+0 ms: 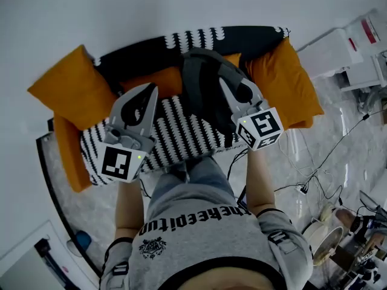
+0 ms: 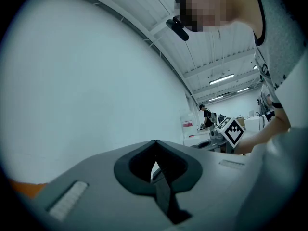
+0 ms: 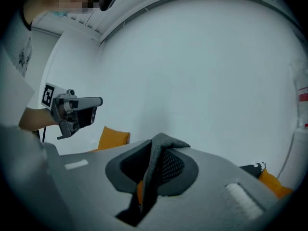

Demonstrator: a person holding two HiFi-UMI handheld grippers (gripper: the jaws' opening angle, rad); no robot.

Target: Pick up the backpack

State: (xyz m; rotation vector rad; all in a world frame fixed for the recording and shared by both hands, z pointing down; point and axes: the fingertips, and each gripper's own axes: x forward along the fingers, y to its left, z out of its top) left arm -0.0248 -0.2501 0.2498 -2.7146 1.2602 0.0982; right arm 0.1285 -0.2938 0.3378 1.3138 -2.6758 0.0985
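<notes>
Left tool (image 2: 155, 144) pinches a thin strap (image 2: 164, 192), right tool (image 3: 153, 142) clamps the padded strap (image 3: 150, 174); that thin webbing may slide free, swinging the backpack (image 1: 202, 77) between them sideways

Sweatshirt (image 1: 199, 237) lettering: one dark row across the chest, upside down, only partly legible
Crest (image 1: 152, 247): wording too small to read
Left cube (image 1: 118, 163): black square marker, no letters
Right cube (image 1: 264, 125): likewise
White box (image 1: 369, 34): red label, unreadable

Wall (image 1: 121, 11): plain white.
Sofa (image 1: 178, 135): black-and-white striped cover, set against the wall.
Cushions (image 1: 69, 86): orange, one at each end.
Floor (image 1: 341, 153): pale, marbled, cables (image 1: 314, 168) trailing at right.
Light: ceiling strip lamps (image 2: 222, 79), lit.
</notes>
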